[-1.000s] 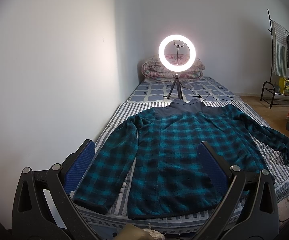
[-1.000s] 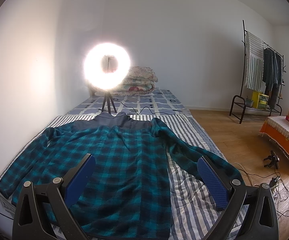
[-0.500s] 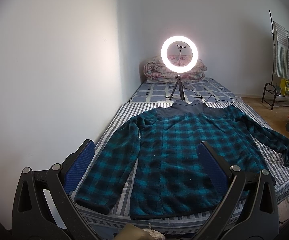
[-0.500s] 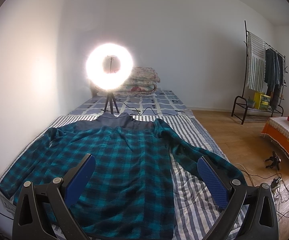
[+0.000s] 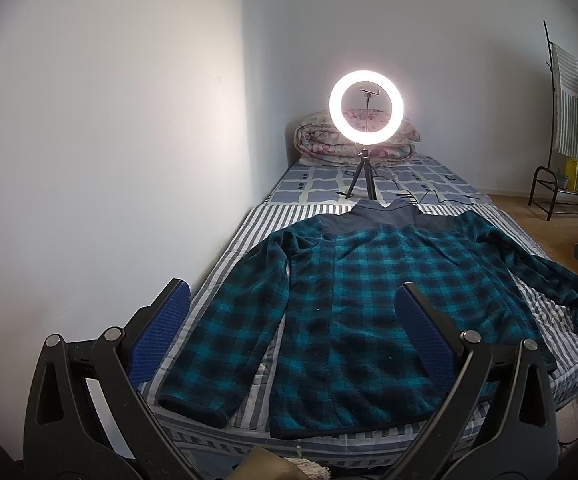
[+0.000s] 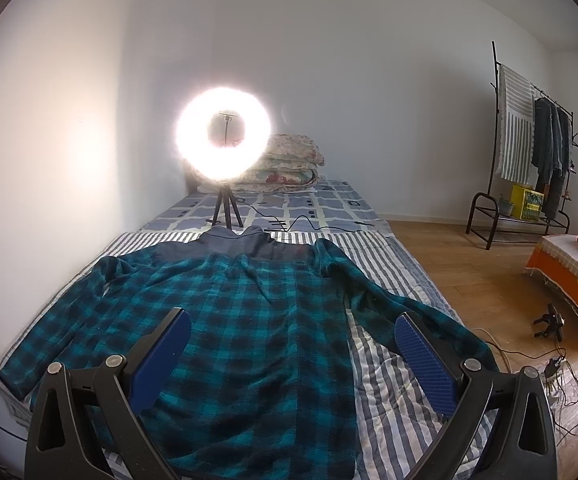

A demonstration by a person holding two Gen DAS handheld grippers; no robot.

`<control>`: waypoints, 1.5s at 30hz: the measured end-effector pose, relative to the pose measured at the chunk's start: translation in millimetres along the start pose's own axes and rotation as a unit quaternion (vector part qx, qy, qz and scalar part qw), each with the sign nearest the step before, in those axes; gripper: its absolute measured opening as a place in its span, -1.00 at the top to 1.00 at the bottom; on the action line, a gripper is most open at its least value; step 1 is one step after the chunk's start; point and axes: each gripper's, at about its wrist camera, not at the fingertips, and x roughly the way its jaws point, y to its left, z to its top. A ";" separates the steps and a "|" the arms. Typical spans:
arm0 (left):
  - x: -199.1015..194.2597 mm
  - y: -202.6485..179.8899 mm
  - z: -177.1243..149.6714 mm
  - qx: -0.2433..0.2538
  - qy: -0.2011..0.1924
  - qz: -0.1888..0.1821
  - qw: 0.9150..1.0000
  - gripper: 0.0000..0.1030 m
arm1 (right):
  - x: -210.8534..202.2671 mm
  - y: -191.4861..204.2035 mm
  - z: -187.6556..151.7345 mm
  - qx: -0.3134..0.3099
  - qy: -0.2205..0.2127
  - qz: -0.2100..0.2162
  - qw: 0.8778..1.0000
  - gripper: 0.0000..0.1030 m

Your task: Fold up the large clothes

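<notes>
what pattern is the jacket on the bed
Teal and black check on the jacket, with a plain dark grey collar and yoke; clearest in the left wrist view.

Teal plaid jacket (image 5: 373,300) flat (unfolded) on bed

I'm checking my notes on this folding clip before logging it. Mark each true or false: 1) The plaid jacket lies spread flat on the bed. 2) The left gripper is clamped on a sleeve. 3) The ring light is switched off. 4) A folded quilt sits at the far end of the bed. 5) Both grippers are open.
1) True: the plaid jacket lies spread on the bed.
2) False: the left gripper holds nothing.
3) False: the ring light glows brightly.
4) True: the folded quilt is there.
5) True: the right gripper is open too.
</notes>
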 end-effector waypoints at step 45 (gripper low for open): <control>150.9 167.8 -118.4 -0.176 0.266 0.042 0.947 -0.08 | 45.4 80.9 -16.5 -0.099 0.031 0.156 0.982 -0.75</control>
